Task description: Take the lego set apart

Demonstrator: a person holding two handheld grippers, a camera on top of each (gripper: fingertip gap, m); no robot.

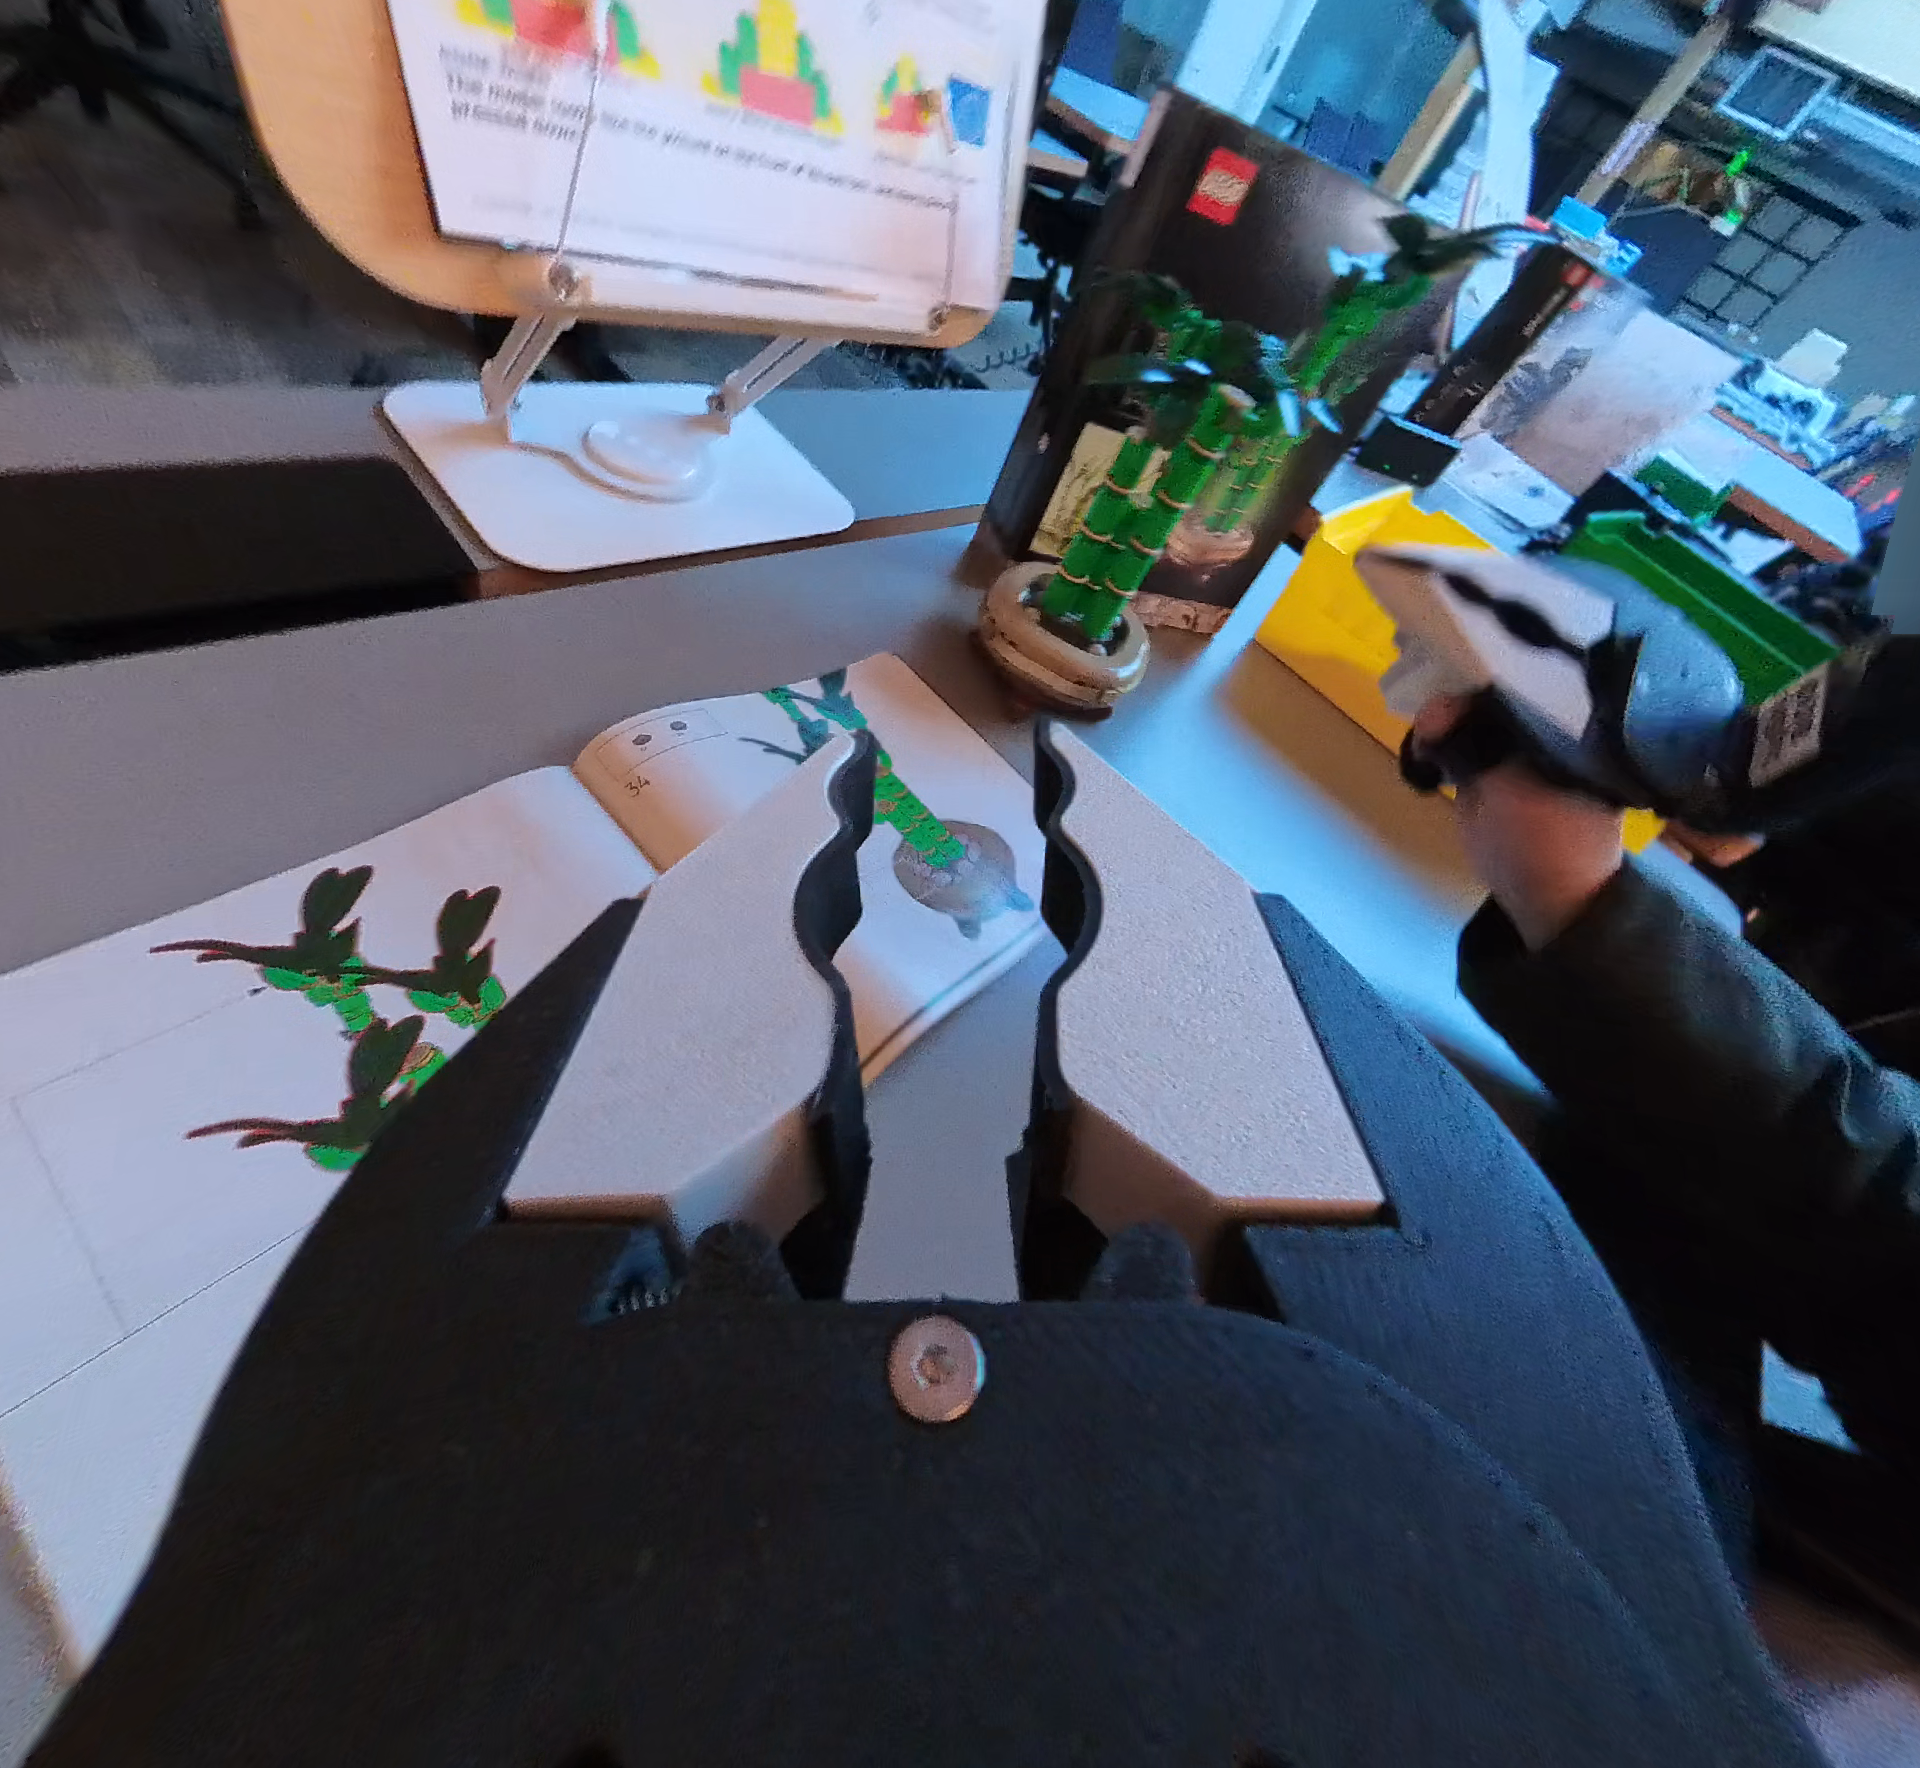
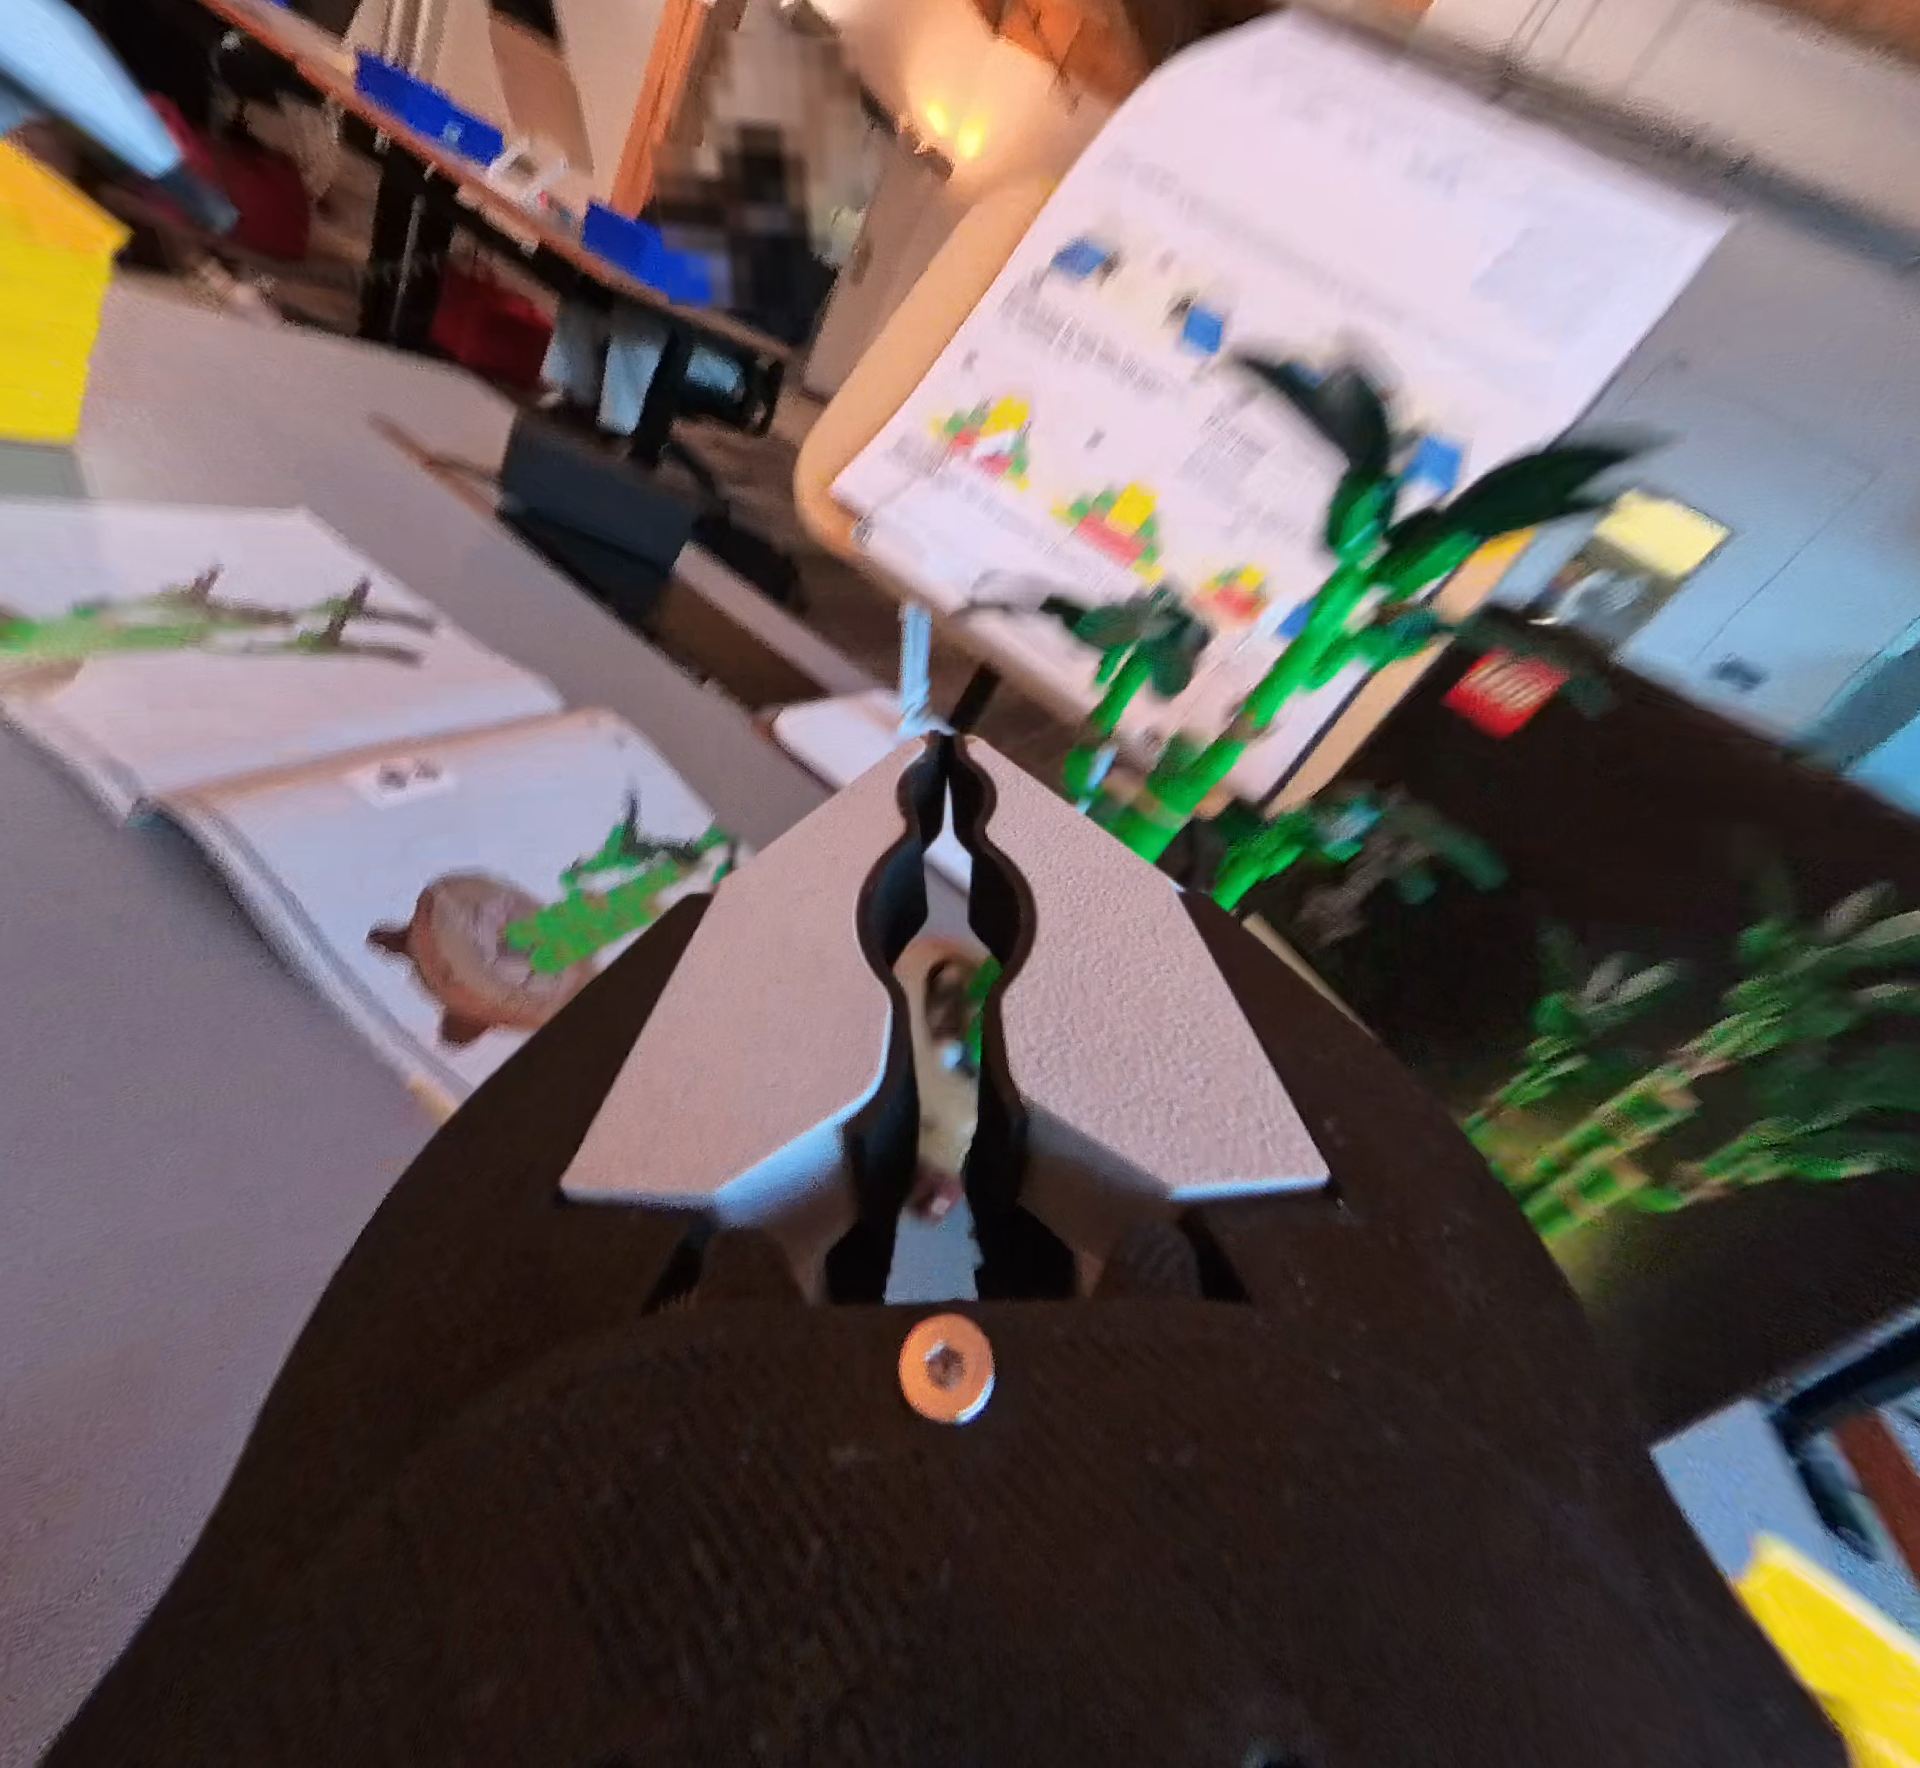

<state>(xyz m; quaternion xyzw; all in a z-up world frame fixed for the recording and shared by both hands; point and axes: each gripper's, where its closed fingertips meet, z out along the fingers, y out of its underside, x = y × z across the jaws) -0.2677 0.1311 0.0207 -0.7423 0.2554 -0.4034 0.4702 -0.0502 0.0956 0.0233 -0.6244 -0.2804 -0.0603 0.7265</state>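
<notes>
The lego set is a green bamboo plant (image 1: 1138,503) in a round tan pot (image 1: 1065,643), standing upright on the grey table (image 1: 520,679). My left gripper (image 1: 951,747) is open and empty. It is held over the open instruction booklet (image 1: 260,1043), short of the pot. My right gripper (image 1: 1392,596) is to the right of the plant, apart from it, held by a hand. In the right wrist view it (image 2: 940,757) is shut with nothing between the tips. The blurred plant (image 2: 1309,669) rises just right of them, and the pot (image 2: 935,1022) shows through the finger gap.
A black lego box (image 1: 1226,264) stands right behind the plant. A wooden stand with an instruction sheet (image 1: 707,77) sits at the back left on a white base (image 1: 623,471). A yellow bin (image 1: 1330,606) and a green bin (image 1: 1704,586) are at the right. The left gripper's tips are roughly 25 cm from the right gripper's.
</notes>
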